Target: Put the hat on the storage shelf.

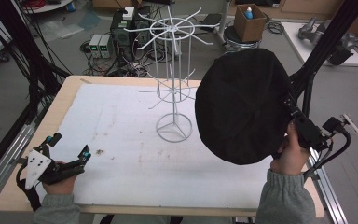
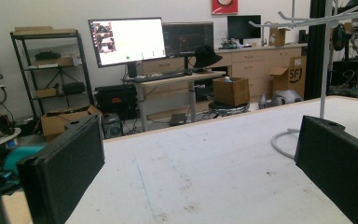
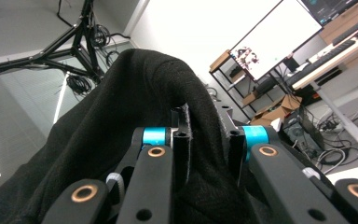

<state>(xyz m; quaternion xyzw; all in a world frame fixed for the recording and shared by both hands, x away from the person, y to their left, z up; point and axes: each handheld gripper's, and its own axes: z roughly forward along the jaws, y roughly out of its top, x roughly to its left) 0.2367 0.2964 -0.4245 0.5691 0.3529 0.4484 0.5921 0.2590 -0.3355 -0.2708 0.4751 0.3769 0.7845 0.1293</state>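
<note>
At the right edge of the table (image 1: 70, 100), the right gripper (image 1: 292, 122) holds a black hat (image 1: 240, 105) up in the air, its 2 jaws clenched on the hat's edge. In the right gripper view the black fabric (image 3: 121, 116) is pinched between the 2 jaws and bulges up over them. From the high view the hat hangs above the table's right part, tilted, with its round dark underside facing the camera, just right of the white wire rack (image 1: 173, 74) and apart from it. The rack stands upright on its ring base on the white mat (image 1: 121, 140), with 2 tiers of bare radiating hooks.

The left gripper (image 1: 70, 148) rests low at the near left corner of the mat, well apart from hat and rack. Its 2 jaws stand wide apart with nothing between them, and beyond them lies the mat (image 2: 214, 172) and the rack's base (image 2: 284, 140).
</note>
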